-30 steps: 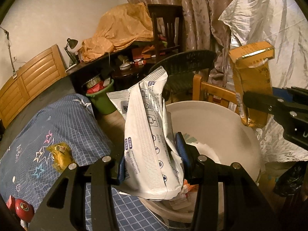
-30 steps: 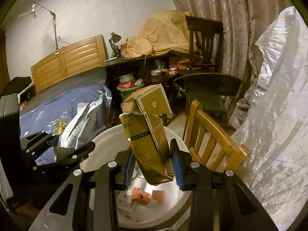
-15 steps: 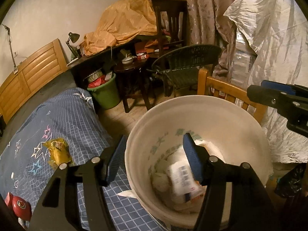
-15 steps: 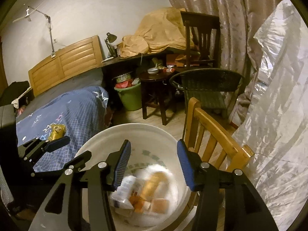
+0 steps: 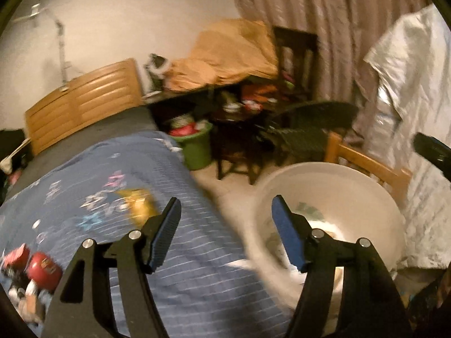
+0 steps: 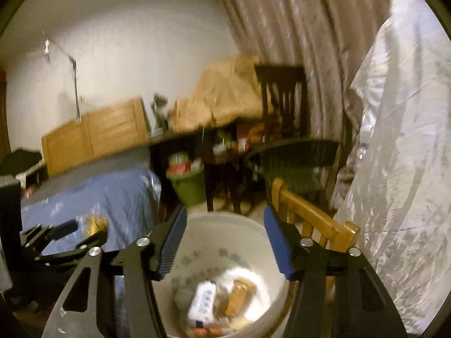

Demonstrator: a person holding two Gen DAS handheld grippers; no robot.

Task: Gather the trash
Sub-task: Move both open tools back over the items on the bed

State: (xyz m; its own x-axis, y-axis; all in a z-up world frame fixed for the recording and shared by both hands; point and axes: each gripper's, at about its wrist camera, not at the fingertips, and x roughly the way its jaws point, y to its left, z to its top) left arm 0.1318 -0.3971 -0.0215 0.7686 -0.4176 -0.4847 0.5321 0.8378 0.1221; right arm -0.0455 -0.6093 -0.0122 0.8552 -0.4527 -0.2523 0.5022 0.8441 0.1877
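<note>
A white plastic bin (image 5: pixel 352 186) stands beside the bed and shows in the right wrist view too (image 6: pixel 242 225). Inside lie a white packet (image 6: pixel 204 302), a brown box (image 6: pixel 239 295) and other scraps. My left gripper (image 5: pixel 225 231) is open and empty, over the edge of the blue bed cover by the bin's left rim. A yellow wrapper (image 5: pixel 138 204) lies on the cover ahead of it, and red round items (image 5: pixel 42 266) lie at lower left. My right gripper (image 6: pixel 224 242) is open and empty above the bin.
A wooden chair (image 6: pixel 313 219) stands right behind the bin. A silvery sheet (image 6: pixel 400 169) hangs on the right. A green bucket (image 5: pixel 196 149), a dark side table (image 5: pixel 239 146) and a wicker chair (image 5: pixel 307 132) stand beyond. The bed has a wooden headboard (image 5: pixel 84 98).
Both grippers opened and dropped the white packet and the brown box into the bin a second ago. Since then my left gripper has swung left toward the bed; the right gripper rose slightly.
</note>
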